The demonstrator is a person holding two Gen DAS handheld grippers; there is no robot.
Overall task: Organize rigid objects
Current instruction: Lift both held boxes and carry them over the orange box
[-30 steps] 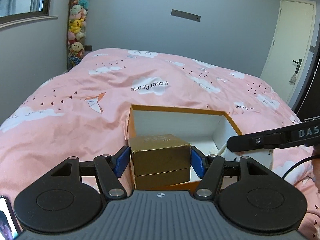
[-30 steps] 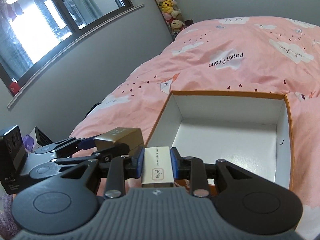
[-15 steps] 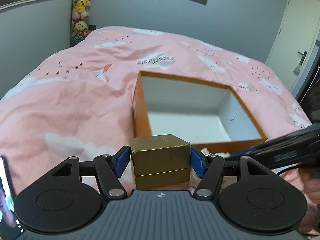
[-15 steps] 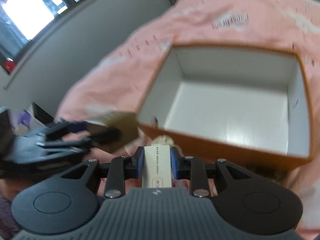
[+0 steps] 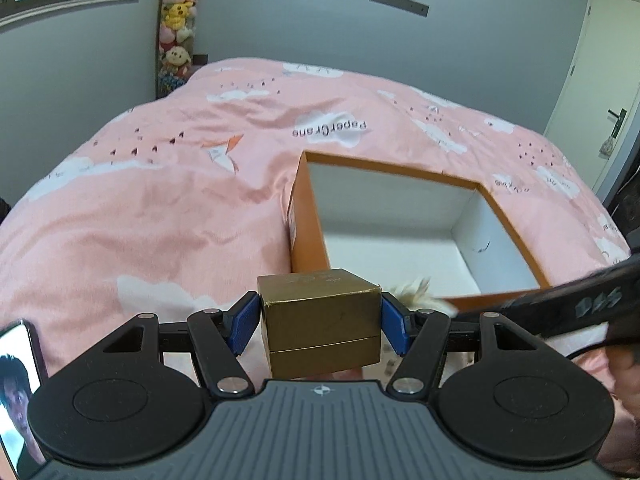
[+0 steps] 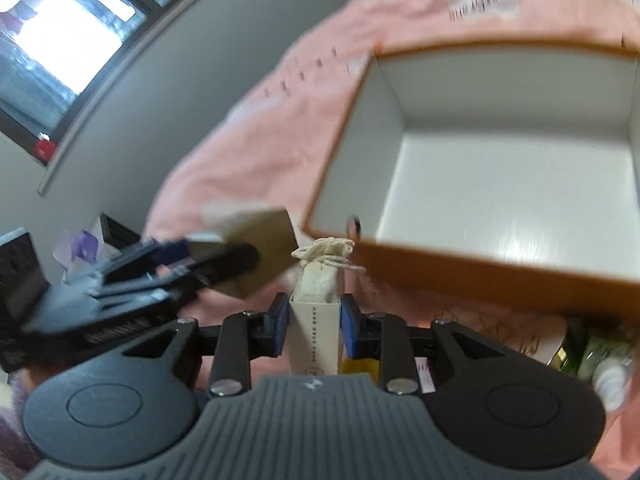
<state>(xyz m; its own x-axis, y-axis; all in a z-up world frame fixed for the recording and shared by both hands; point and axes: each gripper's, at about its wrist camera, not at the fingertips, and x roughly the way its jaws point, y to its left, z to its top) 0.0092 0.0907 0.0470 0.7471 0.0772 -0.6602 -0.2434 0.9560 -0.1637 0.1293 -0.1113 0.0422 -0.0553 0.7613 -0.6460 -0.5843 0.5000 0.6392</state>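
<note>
My left gripper is shut on a gold box, held level just short of the near left corner of the orange box with a white inside. My right gripper is shut on a slim white carton, low in front of the orange box's near wall. A cream drawstring pouch shows right past the carton's far end; whether they touch I cannot tell. In the right wrist view the gold box appears blurred at left.
The orange box lies on a bed with a pink cloud-print cover. Plush toys are stacked in the far corner and a door stands at right. Bottles lie low right and a phone sits at lower left.
Both grippers have sunk toward the near side of the orange box. The right one dropped below its rim, and the pouch now shows beyond the white carton. Both grips are unchanged.
</note>
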